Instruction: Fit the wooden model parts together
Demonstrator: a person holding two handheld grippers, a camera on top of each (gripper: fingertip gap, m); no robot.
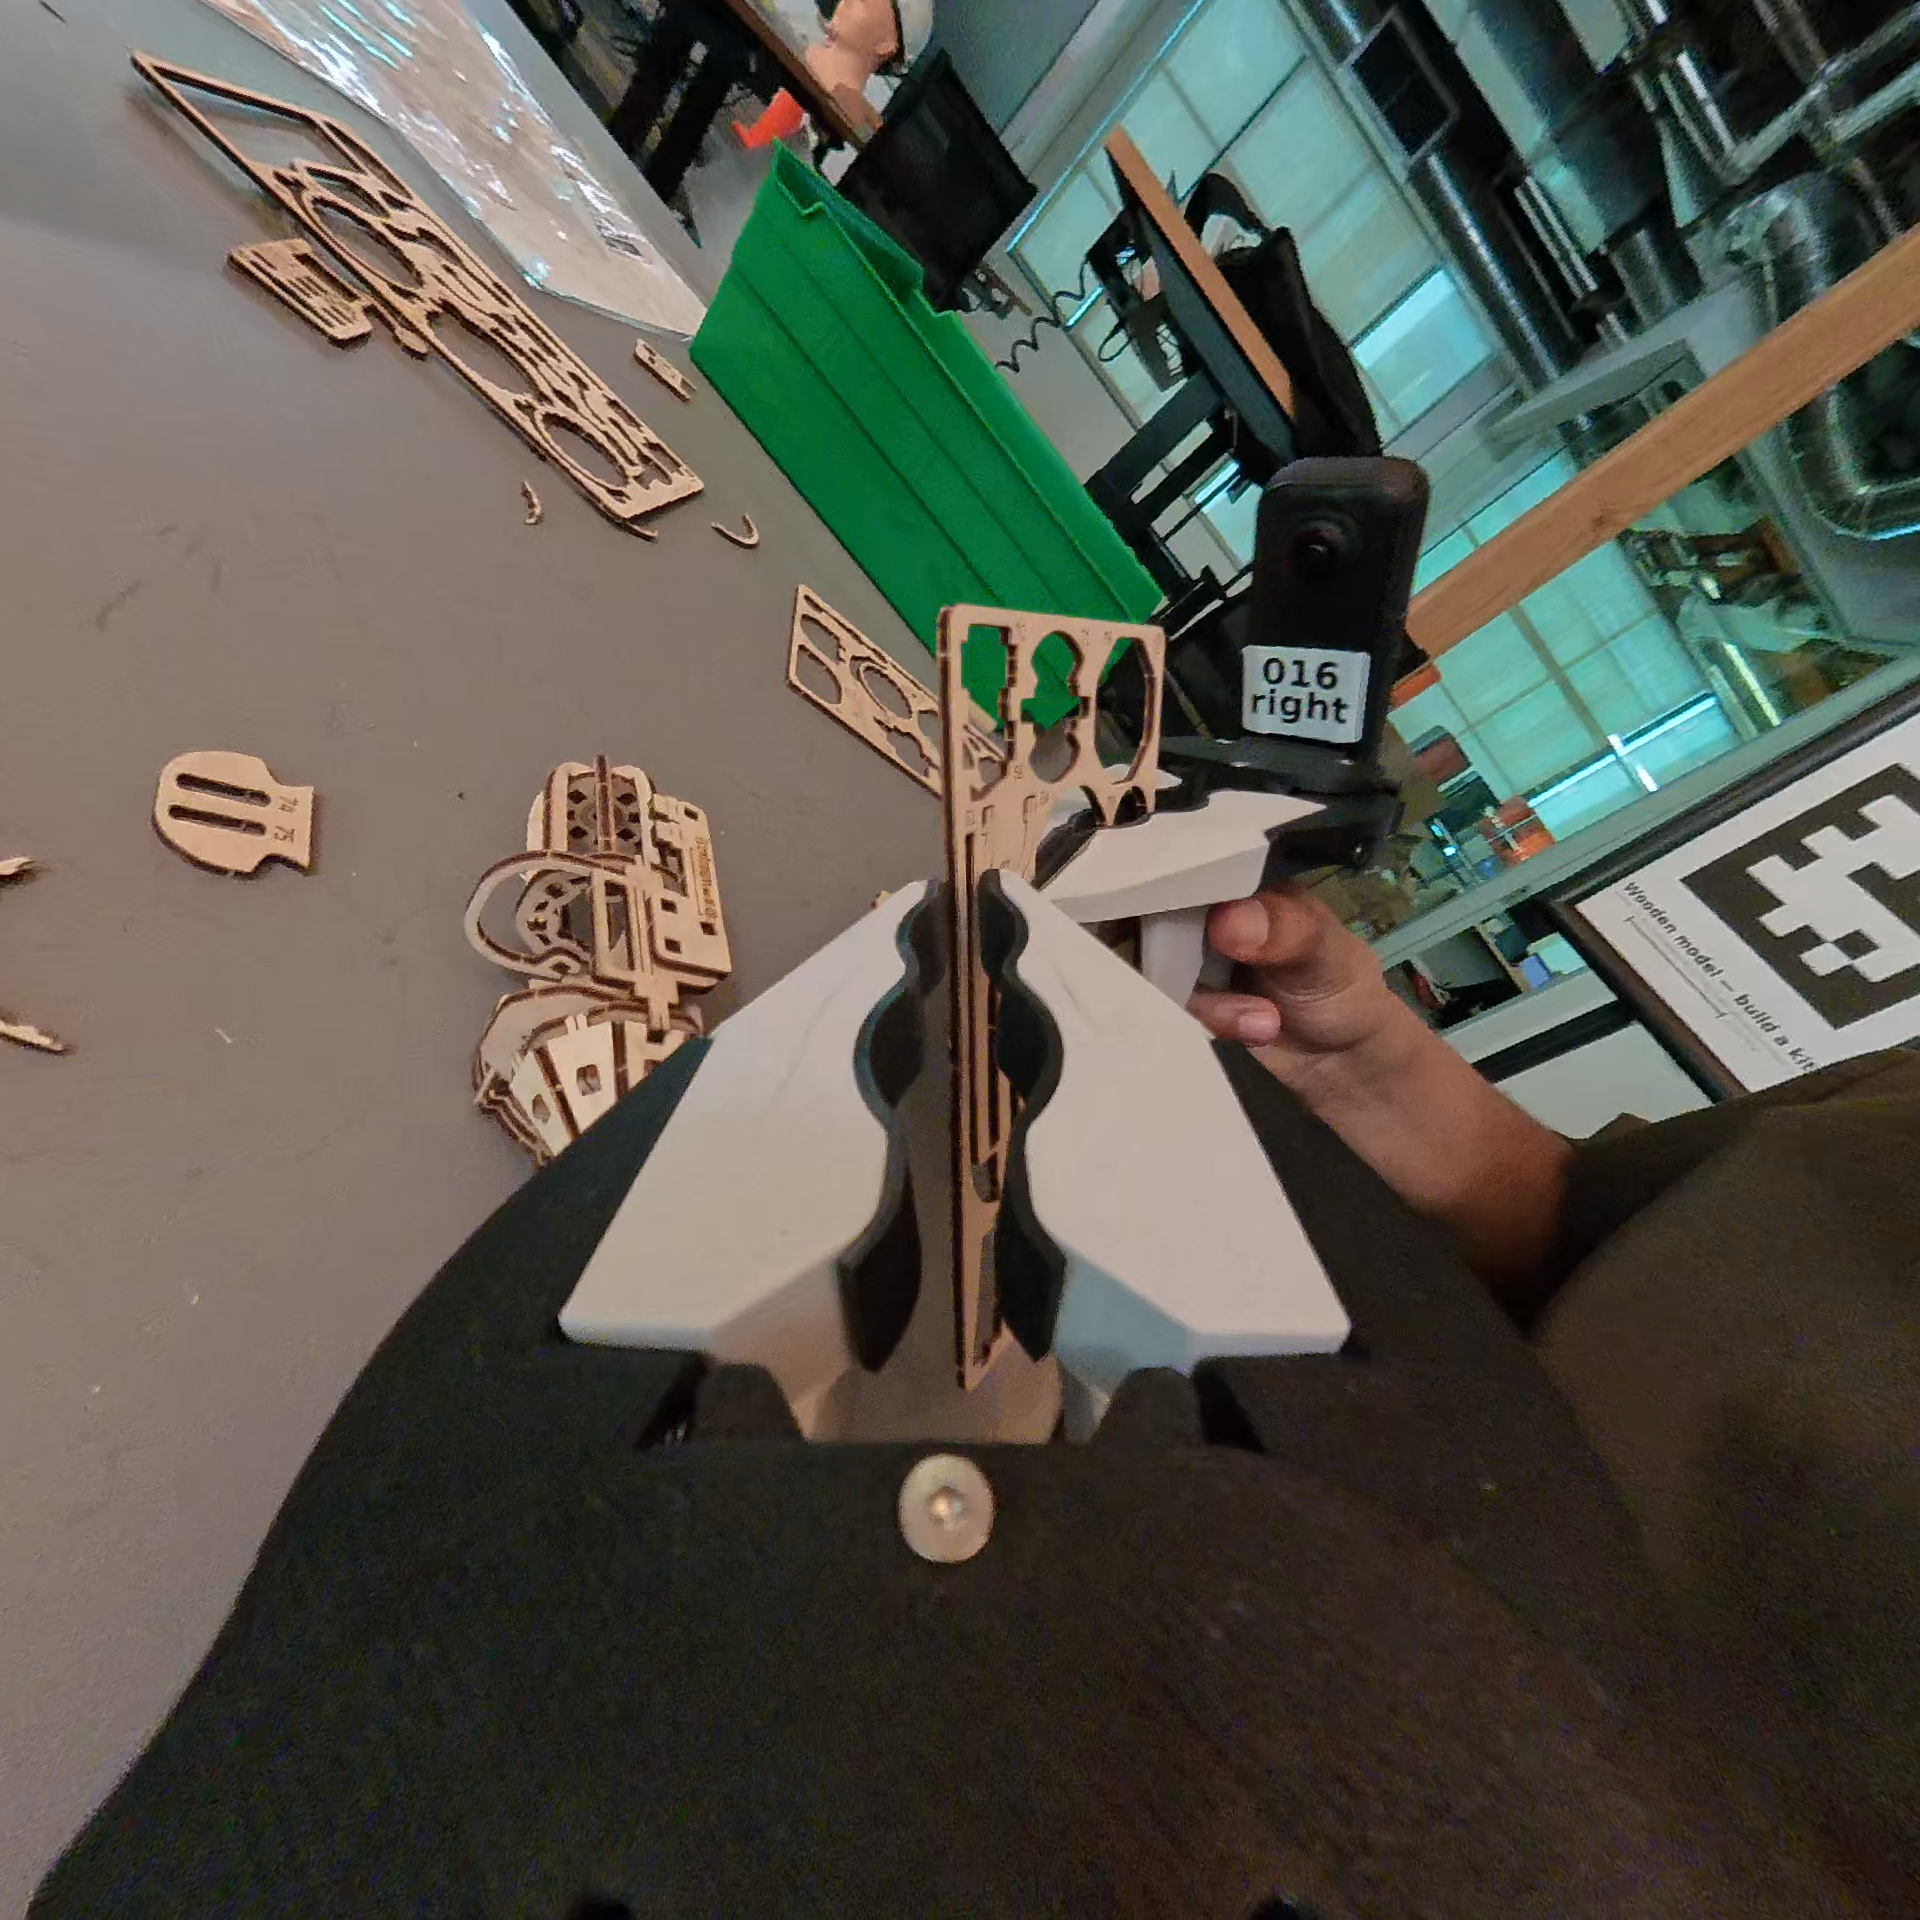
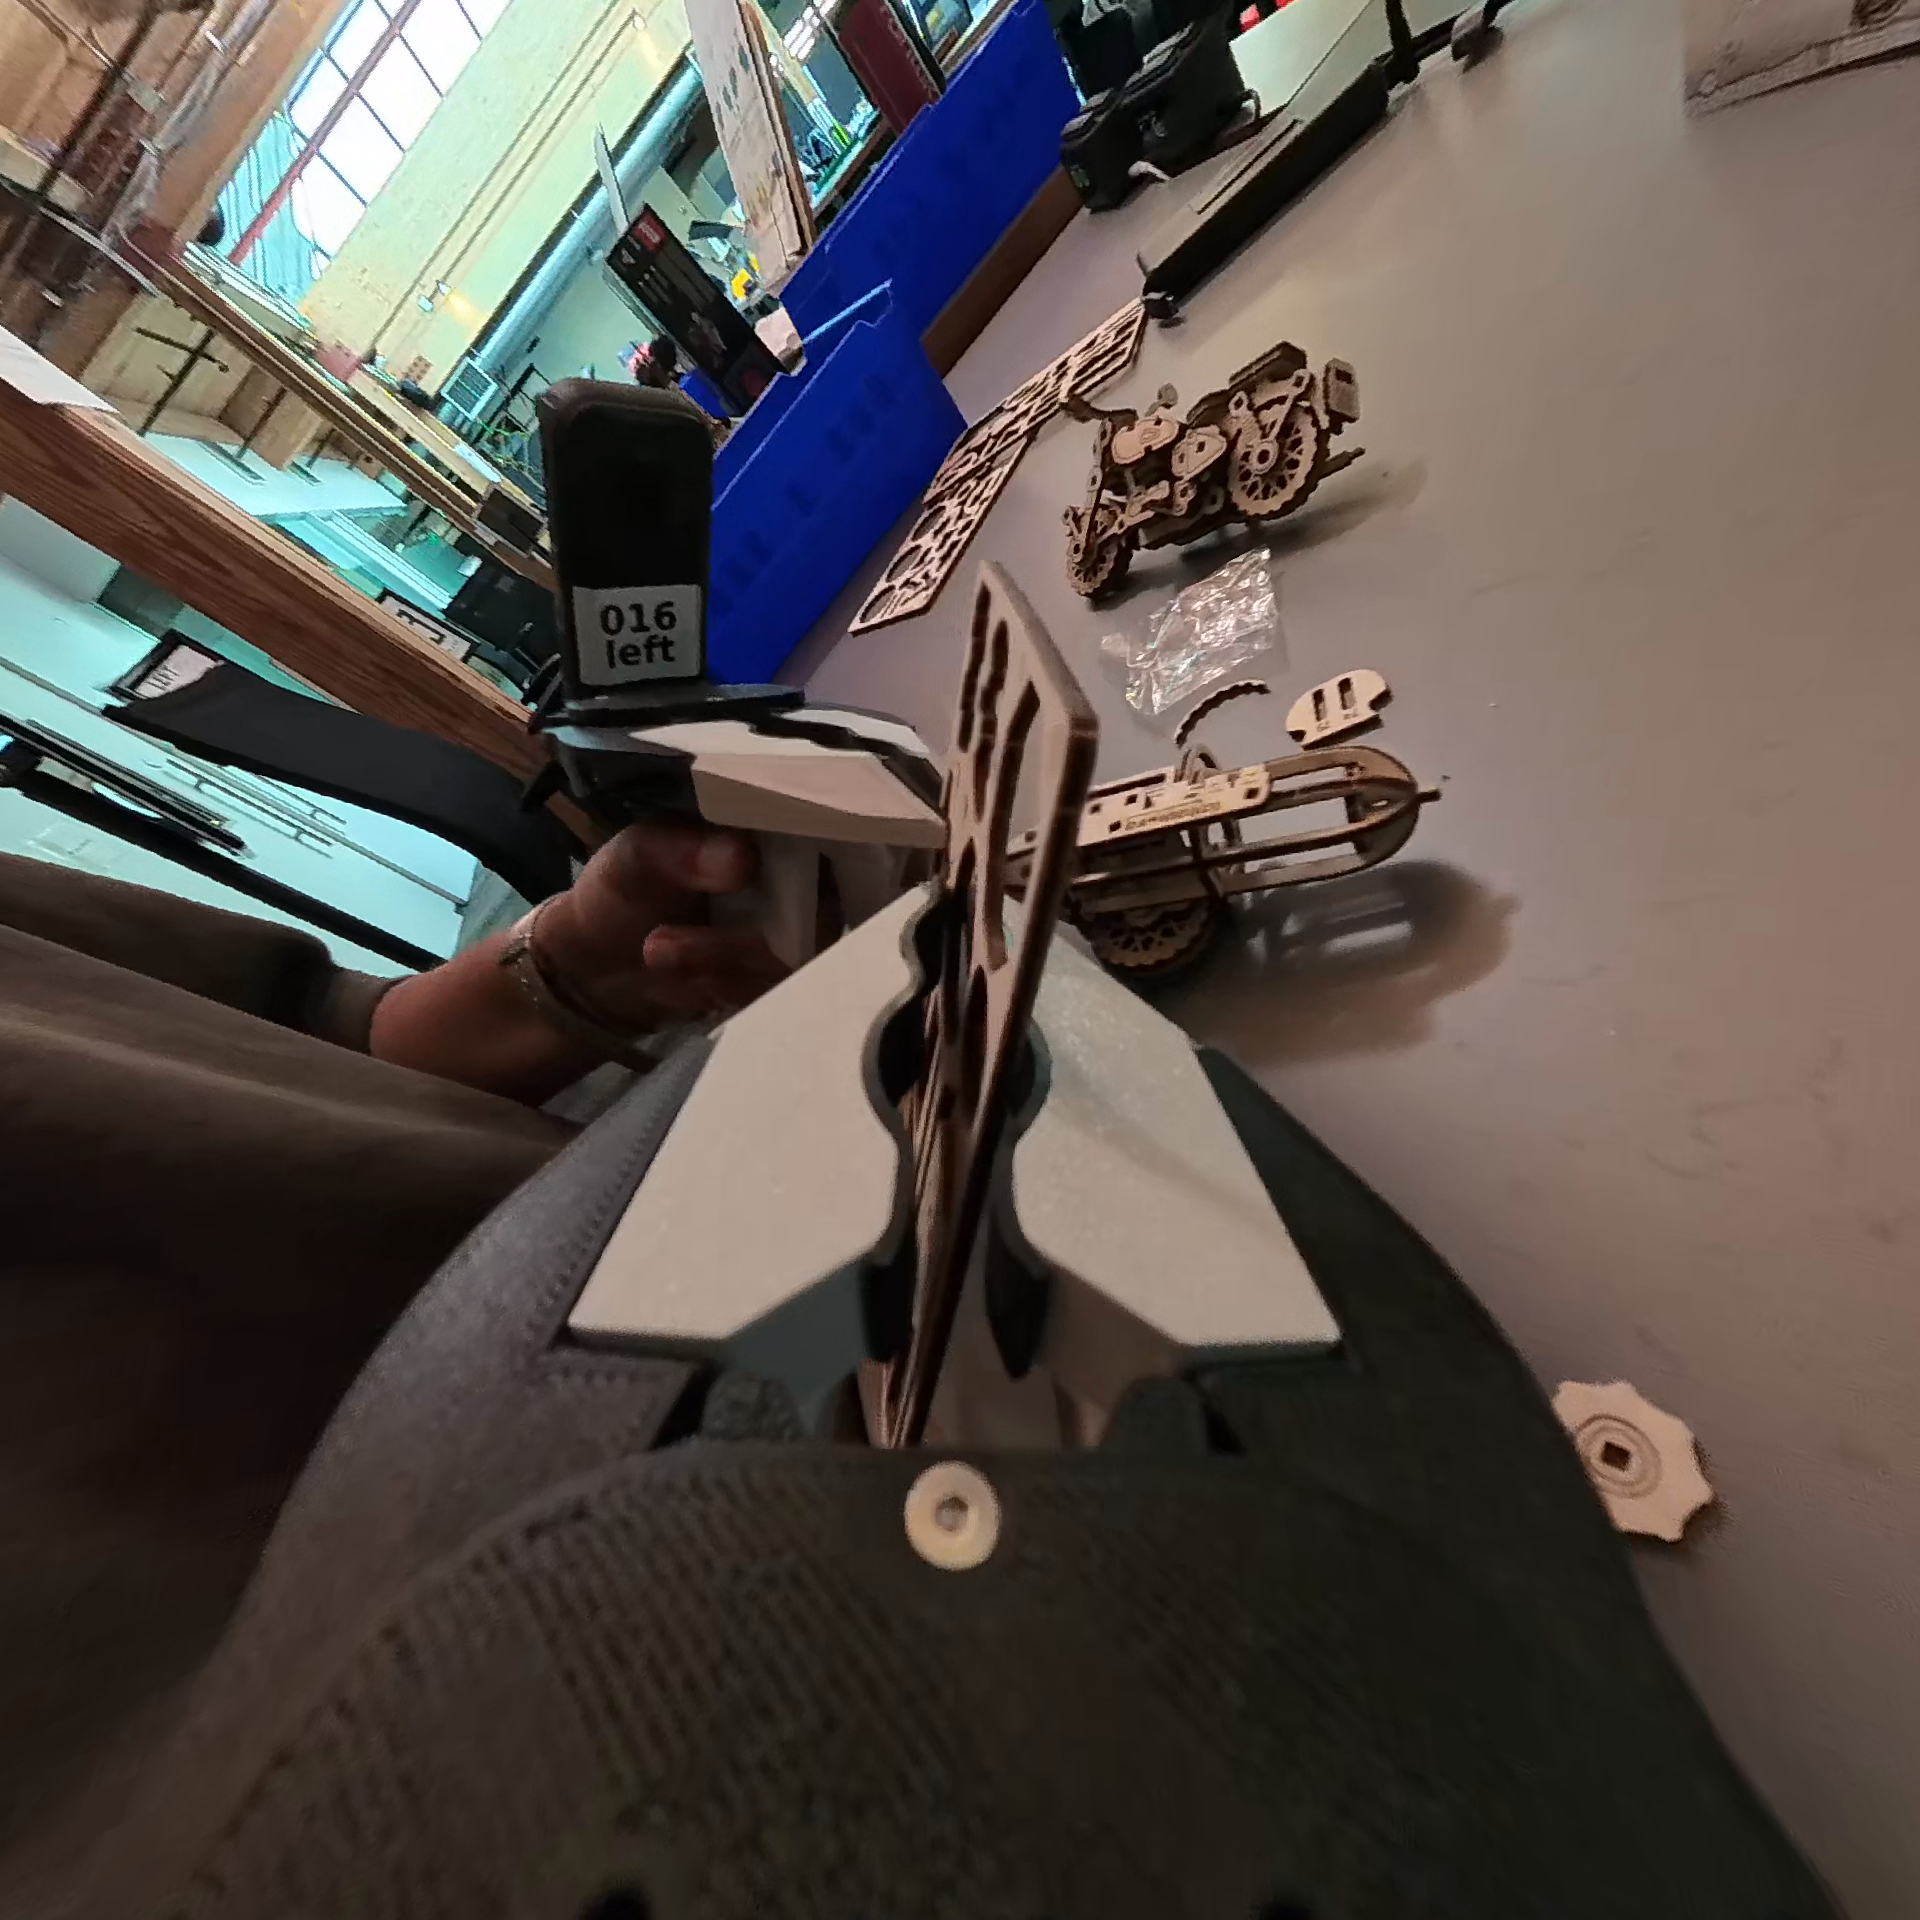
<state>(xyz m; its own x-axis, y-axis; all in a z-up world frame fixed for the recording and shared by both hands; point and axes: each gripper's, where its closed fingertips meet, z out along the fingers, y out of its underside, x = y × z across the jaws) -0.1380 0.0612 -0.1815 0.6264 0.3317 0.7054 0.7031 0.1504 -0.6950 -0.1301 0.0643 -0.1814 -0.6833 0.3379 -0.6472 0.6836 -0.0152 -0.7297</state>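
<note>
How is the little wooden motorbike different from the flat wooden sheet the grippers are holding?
The motorbike is built, with wheels; the held sheet is a flat panel full of cut-out holes. The motorbike stands on the table; the sheet is up in the air, clamped by both grippers. Both are pale laser-cut wood.

We are seeing a green bin (image 1: pixel 914 416) sitting at the far edge of the grey surface (image 1: pixel 208 623). A blue bin (image 2: pixel 831 457) is standing beyond it, while a crumpled clear plastic bag (image 2: pixel 1195 634) and a white knob (image 2: pixel 1631 1465) are lying on it.
</note>
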